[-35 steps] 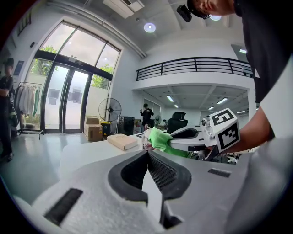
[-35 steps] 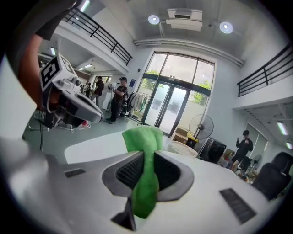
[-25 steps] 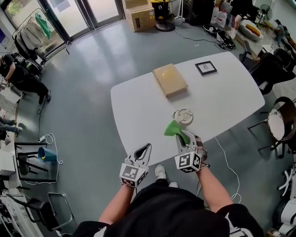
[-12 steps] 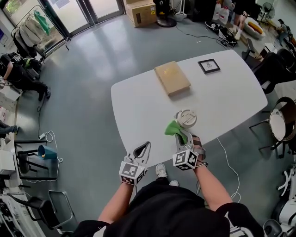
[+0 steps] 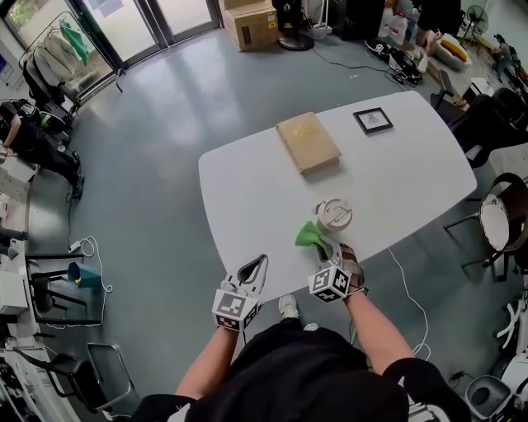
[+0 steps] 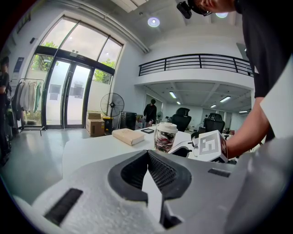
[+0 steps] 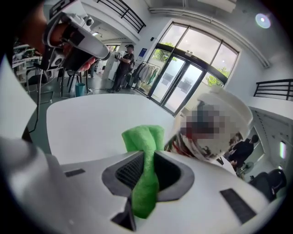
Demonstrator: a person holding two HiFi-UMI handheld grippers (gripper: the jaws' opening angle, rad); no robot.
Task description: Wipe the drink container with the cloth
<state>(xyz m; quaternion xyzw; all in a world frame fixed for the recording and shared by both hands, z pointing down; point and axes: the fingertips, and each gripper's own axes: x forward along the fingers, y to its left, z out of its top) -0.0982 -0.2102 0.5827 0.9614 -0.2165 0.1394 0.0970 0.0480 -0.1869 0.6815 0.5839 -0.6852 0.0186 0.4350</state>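
A paper drink cup (image 5: 332, 213) with a white lid stands upright near the front edge of the white table (image 5: 247, 189). My right gripper (image 5: 318, 246) is shut on a green cloth (image 5: 311, 236) and holds it just left of the cup, near its side. In the right gripper view the cloth (image 7: 145, 169) sticks up between the jaws, with the cup (image 7: 215, 123) close behind on the right. My left gripper (image 5: 261, 262) hovers at the table's front edge, shut and empty. From the left gripper view (image 6: 147, 154) the cup (image 6: 165, 136) shows ahead.
A tan book (image 5: 307, 142) lies at the table's far middle, and a small framed picture (image 5: 372, 120) sits at the far right. Office chairs (image 5: 500, 214) stand to the right of the table. Cardboard boxes (image 5: 252, 18) rest on the grey floor beyond.
Hardly anything differs: the right gripper keeps the green cloth beside the cup, nudged slightly forward. The left gripper has stayed at the table's edge.
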